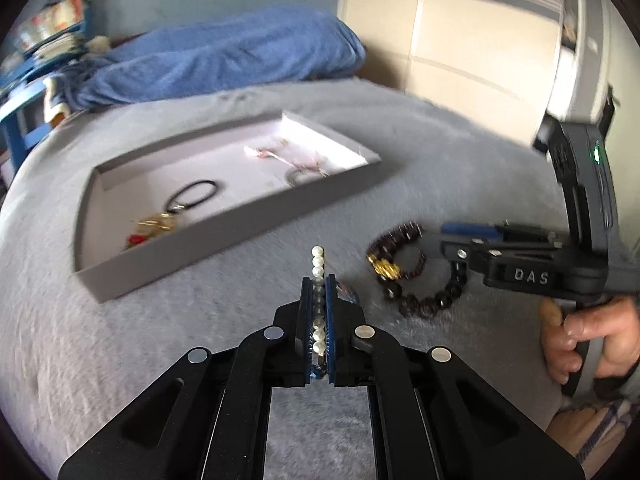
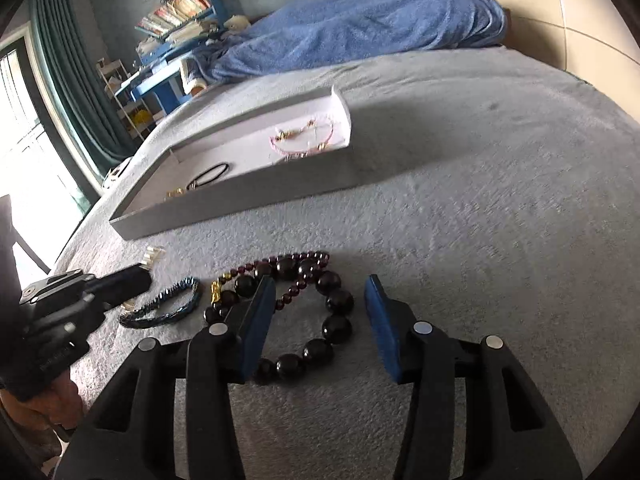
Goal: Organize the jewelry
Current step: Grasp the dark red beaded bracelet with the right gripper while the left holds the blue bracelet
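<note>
My left gripper (image 1: 319, 280) is shut on a white pearl bracelet (image 1: 317, 261), whose pearls stick out past the fingertips; it hangs just above the grey bedspread. In the right wrist view the same gripper (image 2: 140, 274) shows at the left with the pearl bracelet (image 2: 154, 255) at its tip. My right gripper (image 2: 319, 280) stands open over a large dark bead bracelet (image 2: 338, 328), its pads clear of the beads. A thin garnet bracelet (image 2: 298, 260) with a gold charm overlaps it, and a blue bracelet (image 2: 168, 308) lies to the left. Beyond them stands the grey tray (image 2: 240, 204).
The tray (image 1: 224, 236) holds a black cord with gold and red charms (image 1: 192, 196) and a pink bracelet (image 1: 280, 156). A blue blanket (image 1: 224, 56) lies at the bed's far end. A blue bookshelf (image 2: 180, 12) stands beyond. A person's hand (image 1: 580, 336) grips the right handle.
</note>
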